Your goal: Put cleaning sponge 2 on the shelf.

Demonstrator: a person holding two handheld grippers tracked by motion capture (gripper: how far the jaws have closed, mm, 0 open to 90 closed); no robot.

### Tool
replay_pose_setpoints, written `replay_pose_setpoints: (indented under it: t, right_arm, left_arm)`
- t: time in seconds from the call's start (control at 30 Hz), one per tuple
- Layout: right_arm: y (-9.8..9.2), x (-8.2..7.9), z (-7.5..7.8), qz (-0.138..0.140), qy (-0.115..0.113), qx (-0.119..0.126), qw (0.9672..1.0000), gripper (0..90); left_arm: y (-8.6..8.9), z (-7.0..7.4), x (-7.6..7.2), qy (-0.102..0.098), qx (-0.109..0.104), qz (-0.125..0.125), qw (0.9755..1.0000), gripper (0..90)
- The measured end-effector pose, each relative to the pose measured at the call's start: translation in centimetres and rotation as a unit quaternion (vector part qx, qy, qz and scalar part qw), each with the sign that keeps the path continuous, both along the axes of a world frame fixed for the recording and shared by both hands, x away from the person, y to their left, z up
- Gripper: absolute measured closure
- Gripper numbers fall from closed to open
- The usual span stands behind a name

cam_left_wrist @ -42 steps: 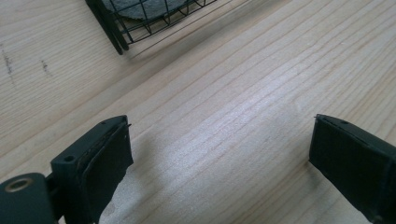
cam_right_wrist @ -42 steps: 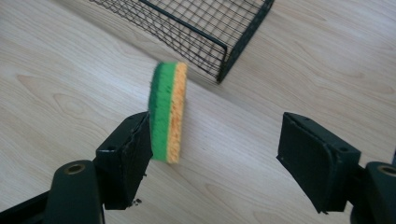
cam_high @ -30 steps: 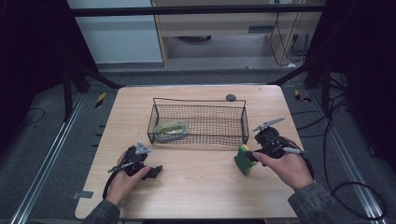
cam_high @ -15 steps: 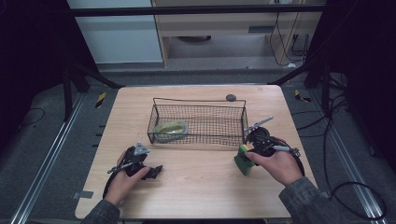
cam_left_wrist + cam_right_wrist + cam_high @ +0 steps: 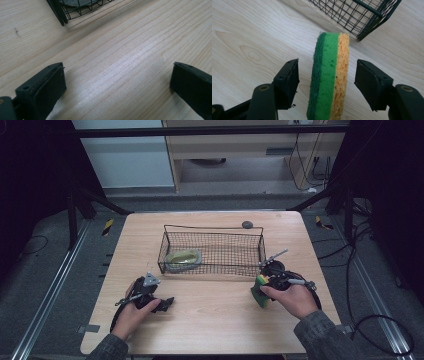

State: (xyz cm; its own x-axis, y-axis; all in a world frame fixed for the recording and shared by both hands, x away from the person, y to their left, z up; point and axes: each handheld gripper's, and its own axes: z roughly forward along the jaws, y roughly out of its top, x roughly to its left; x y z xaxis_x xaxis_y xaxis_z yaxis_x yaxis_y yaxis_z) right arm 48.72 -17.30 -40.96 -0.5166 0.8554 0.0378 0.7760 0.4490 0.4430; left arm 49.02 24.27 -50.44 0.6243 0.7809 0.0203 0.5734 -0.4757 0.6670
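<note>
Resting low on the near left part of the table (image 5: 215,320), the left gripper (image 5: 167,302) lies in the person's left hand (image 5: 131,312), its jaws spread wide with bare wood between them; the left gripper view shows the pale grain running clear across the gap, neither pad touching anything but the tabletop.

On the near right, the right hand (image 5: 292,297) holds the right gripper (image 5: 327,85) over a sponge (image 5: 329,75). The sponge stands on its edge on the table, a dark green scouring layer on one face, bright green in the middle and yellow-orange on the other face. It sits between the two black jaws, which have just been closing around it; in the right gripper view a gap shows on either side, so the pads (image 5: 289,77) are not pressing on it. From the high view the sponge (image 5: 260,290) is just beside the near right corner of the wire basket (image 5: 212,232).

The basket stands in the middle of the table, black mesh with a raised rim. Inside it, toward its left end, lies a greenish rounded item (image 5: 182,259), too small to identify. Beyond the basket, near the far edge of the table, sits a small dark round object (image 5: 247,224), well apart from both grippers.
</note>
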Motion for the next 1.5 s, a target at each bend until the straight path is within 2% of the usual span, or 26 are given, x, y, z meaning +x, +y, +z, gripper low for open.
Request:
replay_pose_setpoints:
  t: [0.43,0.47,0.5,0.53,0.57,0.6,0.63,0.87,1.17,1.5]
  right_arm:
    - [0.2,0.6,-1.0,-0.001,0.019,-0.003,0.9998,43.2]
    - [0.2,0.7,-1.1,-0.001,0.022,-0.003,0.9997,46.8]
    - [0.2,0.7,-1.1,-0.001,0.022,-0.003,0.9997,46.8]
    - [0.2,0.7,-1.1,-0.002,0.023,-0.002,0.9997,54.5]
    - [0.2,0.7,-1.1,-0.002,0.023,-0.002,0.9997,54.5]
    - [0.2,0.6,-1.0,-0.001,0.026,0.001,0.9997,61.5]
    - [0.1,0.6,-0.9,0.001,0.027,0.006,0.9996,63.7]
    - [-1.1,0.4,0.7,0.000,0.009,0.011,0.9999,64.1]
    - [-3.5,0.3,2.4,0.015,-0.010,0.005,0.9998,64.2]
    - [-6.2,1.5,4.5,-0.002,-0.041,0.005,0.9991,64.2]
  left_arm:
    - [0.0,0.0,0.0,-0.001,-0.001,-0.002,1.0000,0.0]
    - [0.0,0.0,0.0,-0.001,-0.001,-0.002,1.0000,0.0]
    - [0.0,0.0,0.0,-0.001,-0.001,-0.003,1.0000,0.0]
    - [0.0,0.0,0.0,-0.001,-0.001,-0.003,1.0000,0.0]
    - [0.0,0.0,0.0,-0.001,-0.001,-0.003,1.0000,0.0]
    - [0.0,0.0,0.0,-0.001,-0.001,-0.004,1.0000,0.0]
    - [0.0,0.0,0.0,-0.002,-0.001,-0.005,1.0000,0.0]
    - [0.0,0.0,0.0,-0.002,-0.002,-0.005,1.0000,0.0]
    - [0.1,-0.2,0.0,-0.009,-0.007,-0.009,0.9999,0.0]
    - [0.0,-0.3,-0.1,-0.018,-0.014,-0.007,0.9997,0.0]
